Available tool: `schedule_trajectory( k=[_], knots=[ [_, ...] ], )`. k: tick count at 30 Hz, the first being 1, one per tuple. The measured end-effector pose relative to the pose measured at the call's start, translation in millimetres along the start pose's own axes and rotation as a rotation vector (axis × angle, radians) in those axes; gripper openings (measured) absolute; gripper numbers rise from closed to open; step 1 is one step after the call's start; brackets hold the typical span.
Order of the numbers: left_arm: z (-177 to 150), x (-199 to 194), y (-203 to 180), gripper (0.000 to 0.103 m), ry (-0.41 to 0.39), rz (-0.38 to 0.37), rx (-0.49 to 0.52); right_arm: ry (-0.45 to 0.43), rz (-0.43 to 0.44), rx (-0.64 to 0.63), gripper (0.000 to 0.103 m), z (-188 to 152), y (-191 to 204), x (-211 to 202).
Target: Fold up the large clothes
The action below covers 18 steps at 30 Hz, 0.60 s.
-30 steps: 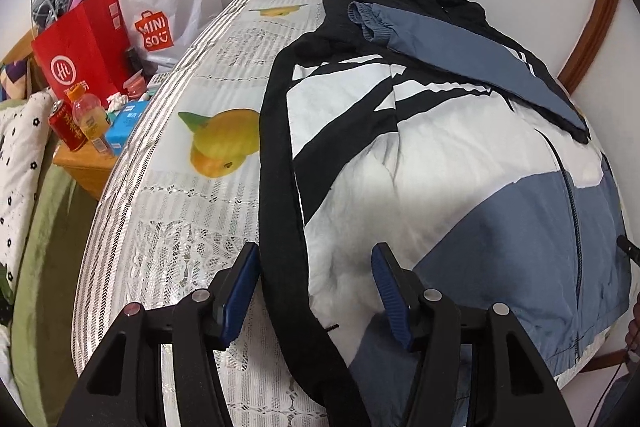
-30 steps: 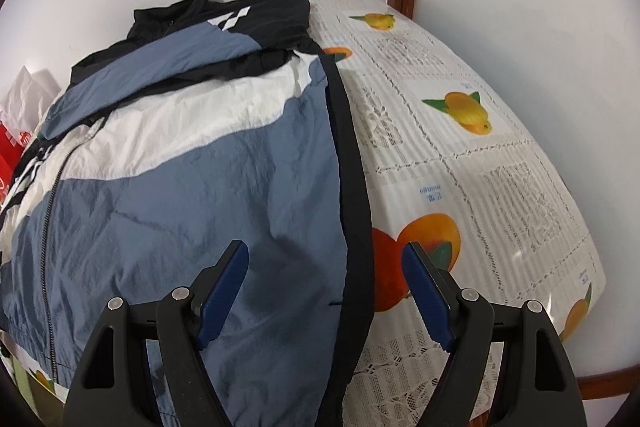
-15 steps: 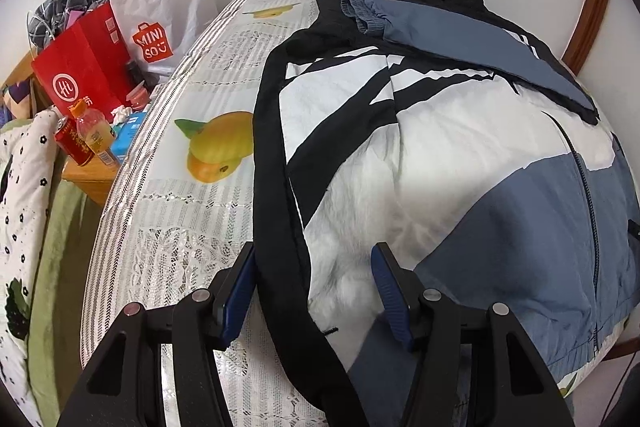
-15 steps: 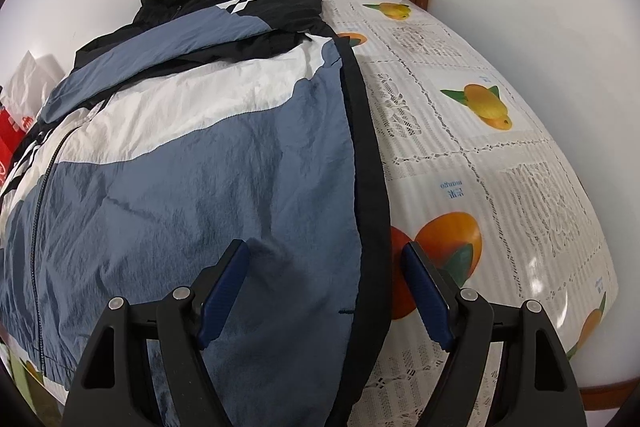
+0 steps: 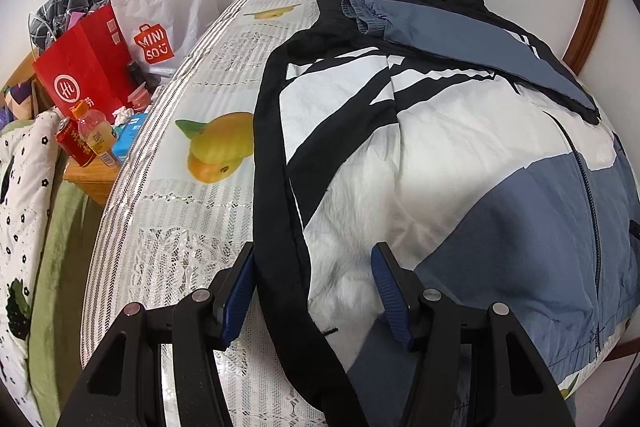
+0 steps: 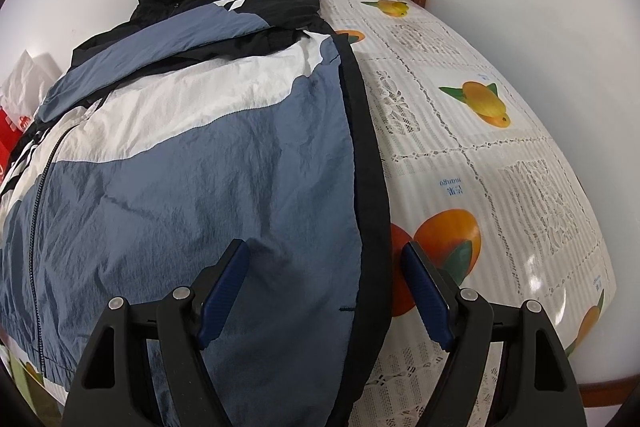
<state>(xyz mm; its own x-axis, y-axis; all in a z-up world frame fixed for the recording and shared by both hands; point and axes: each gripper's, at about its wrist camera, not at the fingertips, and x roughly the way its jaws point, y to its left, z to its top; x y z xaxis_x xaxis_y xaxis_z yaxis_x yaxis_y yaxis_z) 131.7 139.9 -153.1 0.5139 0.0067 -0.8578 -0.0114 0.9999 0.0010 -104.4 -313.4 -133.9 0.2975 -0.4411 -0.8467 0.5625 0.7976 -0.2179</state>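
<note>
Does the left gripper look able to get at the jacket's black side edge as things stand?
Probably yes. The left gripper is open, and the jacket has its black side edge already lying between the fingers, with nothing covering it on the tablecloth.

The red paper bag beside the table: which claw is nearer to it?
Left. The left claw straddles the jacket's black edge on the side of the red paper bag; the right claw straddles the opposite edge.

A lived-in home: fruit-print tablecloth (image 5: 192, 195), shopping bags (image 5: 86, 67), drink bottles (image 5: 96, 137) and floral bedding (image 5: 24, 187).
</note>
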Motion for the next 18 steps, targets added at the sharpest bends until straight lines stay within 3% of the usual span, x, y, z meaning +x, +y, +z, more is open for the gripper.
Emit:
schedule_trajectory(
  k=[18],
  knots=[
    [-1.6,-1.2,0.5,0.054,-0.005,0.001,0.002,0.010,-0.007,0.005,0.077,-1.8,-0.3,0.2]
  ],
)
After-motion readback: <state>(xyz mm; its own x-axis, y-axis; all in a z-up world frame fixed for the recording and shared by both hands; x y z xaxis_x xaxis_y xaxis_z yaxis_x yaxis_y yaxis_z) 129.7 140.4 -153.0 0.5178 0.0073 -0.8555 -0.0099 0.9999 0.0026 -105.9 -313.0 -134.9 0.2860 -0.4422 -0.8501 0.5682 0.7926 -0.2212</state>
